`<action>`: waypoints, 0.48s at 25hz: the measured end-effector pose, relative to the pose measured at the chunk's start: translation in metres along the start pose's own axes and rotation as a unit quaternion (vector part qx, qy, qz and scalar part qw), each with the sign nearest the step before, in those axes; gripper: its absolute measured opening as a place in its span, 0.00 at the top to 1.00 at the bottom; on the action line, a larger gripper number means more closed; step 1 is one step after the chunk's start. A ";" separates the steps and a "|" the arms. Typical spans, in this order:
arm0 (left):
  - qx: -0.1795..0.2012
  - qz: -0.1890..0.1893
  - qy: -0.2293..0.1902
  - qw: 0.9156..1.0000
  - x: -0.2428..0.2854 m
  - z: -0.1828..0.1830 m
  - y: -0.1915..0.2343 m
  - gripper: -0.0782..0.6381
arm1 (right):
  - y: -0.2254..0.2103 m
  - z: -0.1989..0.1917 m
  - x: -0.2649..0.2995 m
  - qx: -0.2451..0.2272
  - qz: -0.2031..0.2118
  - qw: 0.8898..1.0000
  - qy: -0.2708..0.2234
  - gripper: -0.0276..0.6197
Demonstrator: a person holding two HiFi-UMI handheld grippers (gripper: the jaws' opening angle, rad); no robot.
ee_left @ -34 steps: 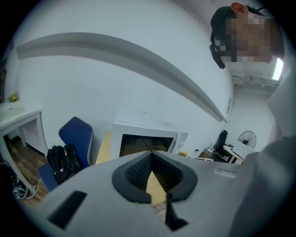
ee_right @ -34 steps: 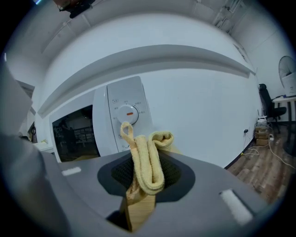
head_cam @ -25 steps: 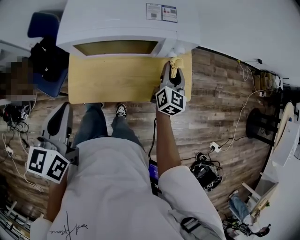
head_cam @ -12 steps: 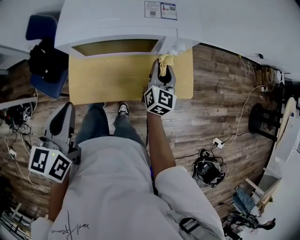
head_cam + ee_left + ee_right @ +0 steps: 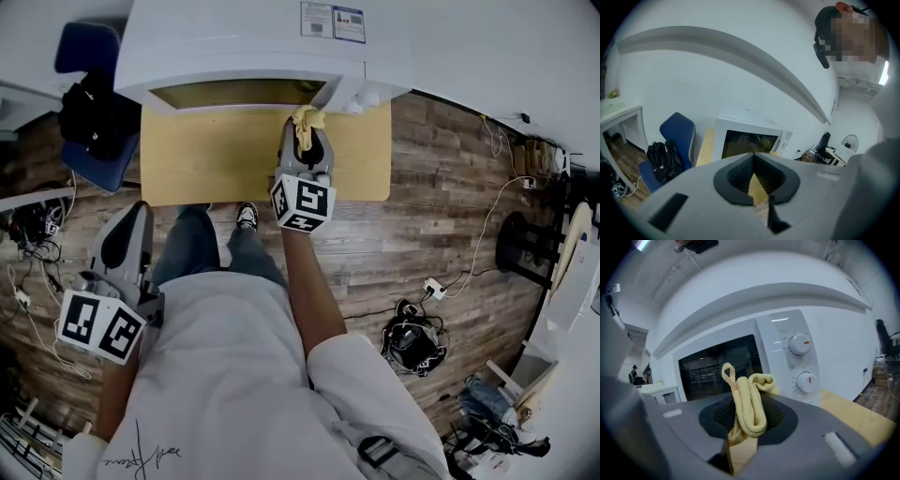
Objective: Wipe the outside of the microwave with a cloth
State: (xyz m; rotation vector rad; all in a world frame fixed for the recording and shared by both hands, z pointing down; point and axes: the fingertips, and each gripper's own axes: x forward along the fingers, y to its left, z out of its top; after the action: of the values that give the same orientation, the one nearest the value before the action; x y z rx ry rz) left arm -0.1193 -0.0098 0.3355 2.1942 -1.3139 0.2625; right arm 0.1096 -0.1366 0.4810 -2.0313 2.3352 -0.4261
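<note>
Two claws: right claw (image 5: 746,427) clamps the cloth (image 5: 749,401) near the microwave (image 5: 780,341) front, left claw (image 5: 753,182) closed on nothing. Press it flat, sweep in even overlapping strokes.

Microwave (image 5: 234,47) rear cut off; label (image 5: 335,21) print unreadable; cloth (image 5: 750,399) tail hidden inside right tool (image 5: 746,422).

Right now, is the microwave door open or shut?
Shut: the microwave door lies flush with the control panel, its dark window unbroken in the right gripper view.
</note>
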 end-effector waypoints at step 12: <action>-0.016 0.030 -0.010 0.999 -0.015 0.002 0.021 0.90 | 0.009 -0.011 0.023 0.002 -0.023 1.000 0.017 0.79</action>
State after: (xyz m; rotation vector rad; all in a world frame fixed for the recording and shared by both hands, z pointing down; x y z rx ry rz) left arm -0.1446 -0.0074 0.3348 2.1384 -1.3876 0.2410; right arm 0.0956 -0.1560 0.4935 -2.0956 2.3093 -0.4705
